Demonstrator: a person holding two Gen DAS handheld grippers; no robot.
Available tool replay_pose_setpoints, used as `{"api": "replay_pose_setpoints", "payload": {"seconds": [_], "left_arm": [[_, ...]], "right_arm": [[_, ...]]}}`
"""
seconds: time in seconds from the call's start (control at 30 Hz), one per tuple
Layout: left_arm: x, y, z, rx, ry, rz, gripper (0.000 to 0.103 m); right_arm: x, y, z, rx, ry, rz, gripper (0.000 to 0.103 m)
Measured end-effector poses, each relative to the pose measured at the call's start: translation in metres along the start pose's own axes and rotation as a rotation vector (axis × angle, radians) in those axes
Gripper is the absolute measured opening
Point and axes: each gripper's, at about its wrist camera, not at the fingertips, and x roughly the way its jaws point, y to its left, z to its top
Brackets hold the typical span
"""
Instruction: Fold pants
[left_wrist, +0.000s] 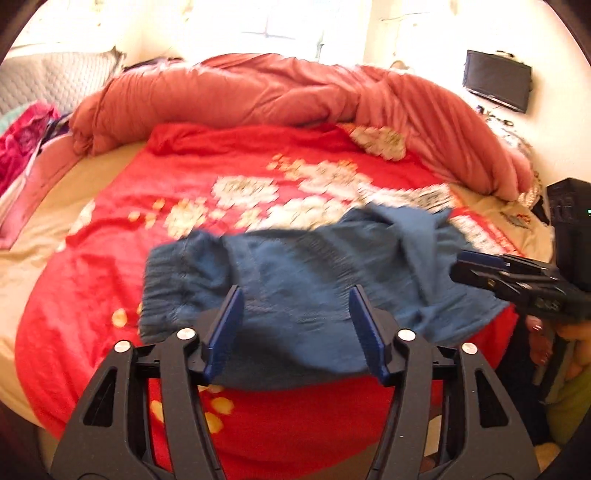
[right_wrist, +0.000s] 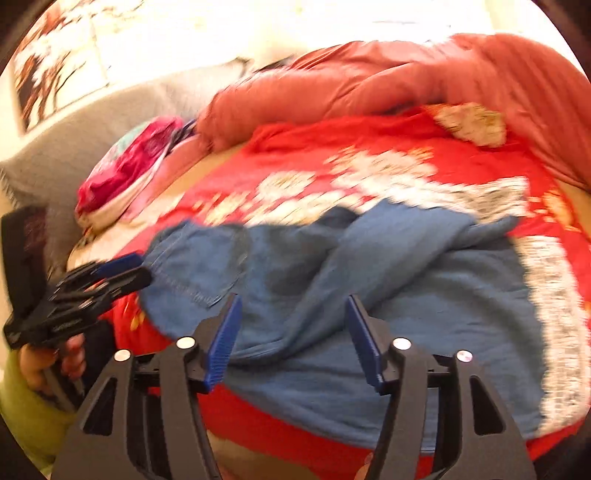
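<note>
- While both tools hover empty, the blue pants (left_wrist: 306, 280) lie crumpled on the red floral blanket (left_wrist: 110, 229), near the bed's front edge, one leg thrown across the middle.
- At nine o'clock, the left gripper (left_wrist: 295, 325) has its jaws spread wide, over the waistband end and gripping nothing.
- At three o'clock, the right gripper (right_wrist: 291, 328) also has its jaws apart, empty, above the bunched legs.
- My judgement: spread the garment flat first. Each tool should pinch one layer at an outer edge and pull outward, then lay leg on leg.
- Count: one pair of pants, two grippers, one blanket, one rolled orange duvet (left_wrist: 258, 92) at twelve o'clock.
</note>
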Motion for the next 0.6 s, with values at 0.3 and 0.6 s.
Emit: {"api": "replay_pose_setpoints", "payload": {"seconds": [0.3, 0.6], "left_arm": [[0.031, -0.063, 0.027, 0.064, 0.059, -0.160, 0.056], [0.128, -0.094, 0.040, -0.003, 0.266, -0.270, 0.052]], "right_arm": [[-0.024, -0.054, 0.005, 0.106, -0.075, -0.138, 0.070], [-0.034, -0.080, 0.010, 0.139, -0.094, -0.212, 0.074]]}}
